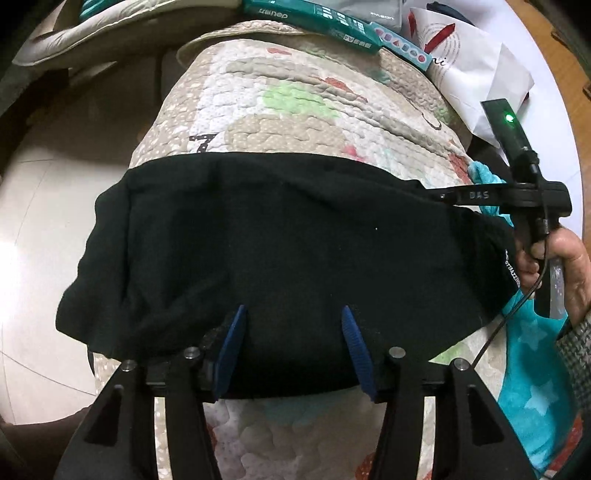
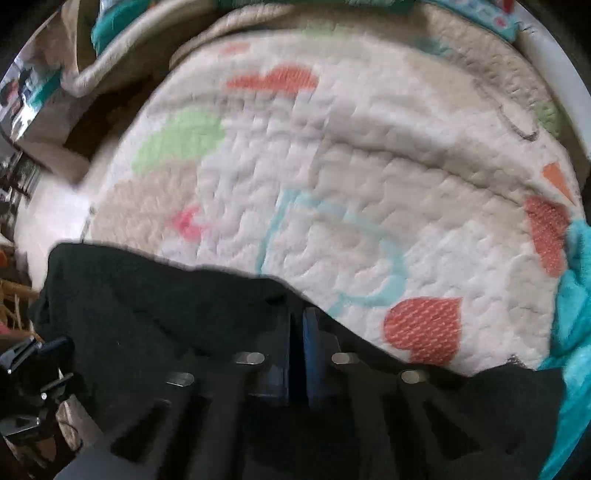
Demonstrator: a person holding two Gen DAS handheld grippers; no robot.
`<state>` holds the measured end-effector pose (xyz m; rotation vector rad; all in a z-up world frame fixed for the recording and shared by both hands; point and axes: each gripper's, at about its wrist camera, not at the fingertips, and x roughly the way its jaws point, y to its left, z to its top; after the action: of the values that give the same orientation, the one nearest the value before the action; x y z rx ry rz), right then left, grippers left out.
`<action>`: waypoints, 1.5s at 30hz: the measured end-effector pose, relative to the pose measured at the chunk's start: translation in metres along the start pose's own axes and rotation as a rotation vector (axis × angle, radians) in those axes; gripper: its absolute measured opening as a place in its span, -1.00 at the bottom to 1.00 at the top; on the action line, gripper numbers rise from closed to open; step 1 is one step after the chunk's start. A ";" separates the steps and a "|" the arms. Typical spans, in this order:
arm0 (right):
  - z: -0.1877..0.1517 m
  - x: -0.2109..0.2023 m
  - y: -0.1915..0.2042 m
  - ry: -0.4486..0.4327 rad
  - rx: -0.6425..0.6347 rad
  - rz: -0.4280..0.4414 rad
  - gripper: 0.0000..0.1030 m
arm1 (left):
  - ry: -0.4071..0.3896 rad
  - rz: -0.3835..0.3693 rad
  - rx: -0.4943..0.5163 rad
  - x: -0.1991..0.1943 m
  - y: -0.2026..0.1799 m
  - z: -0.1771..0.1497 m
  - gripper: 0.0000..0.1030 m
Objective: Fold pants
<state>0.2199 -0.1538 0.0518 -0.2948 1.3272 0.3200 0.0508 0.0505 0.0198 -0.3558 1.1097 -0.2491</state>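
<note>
The black pants [image 1: 280, 251] lie folded in a wide bundle across a quilted patterned mat [image 1: 295, 110]. My left gripper [image 1: 293, 317] is open, its blue fingers [image 1: 232, 347] spread over the near edge of the pants, holding nothing. My right gripper shows in the left wrist view [image 1: 443, 194] at the pants' far right corner, held by a hand [image 1: 569, 266]. In the right wrist view the right gripper [image 2: 297, 321] has its blue pads nearly together with black pants fabric [image 2: 166, 310] between them; the image is blurred.
A teal starred blanket [image 1: 535, 387] lies at the right of the mat. Green boxes [image 1: 325, 18] and a white paper bag [image 1: 476, 66] sit at the far edge. Pale floor [image 1: 48, 221] lies to the left. The left gripper's body shows in the right wrist view [image 2: 29, 369].
</note>
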 end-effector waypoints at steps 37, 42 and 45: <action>0.019 -0.025 0.015 -0.222 0.083 -0.217 0.18 | -0.224 -0.069 -0.140 -0.058 0.025 0.005 0.87; 0.016 -0.035 0.068 -0.231 -0.053 -0.152 0.18 | -0.180 0.115 -0.492 -0.053 0.107 -0.008 0.87; 0.014 -0.035 0.097 -0.231 -0.088 -0.094 0.18 | -0.028 0.187 -0.612 -0.026 0.137 -0.022 0.87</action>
<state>0.1869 -0.0608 0.0864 -0.3815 1.0708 0.3240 0.0224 0.1823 -0.0218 -0.7896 1.1684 0.2713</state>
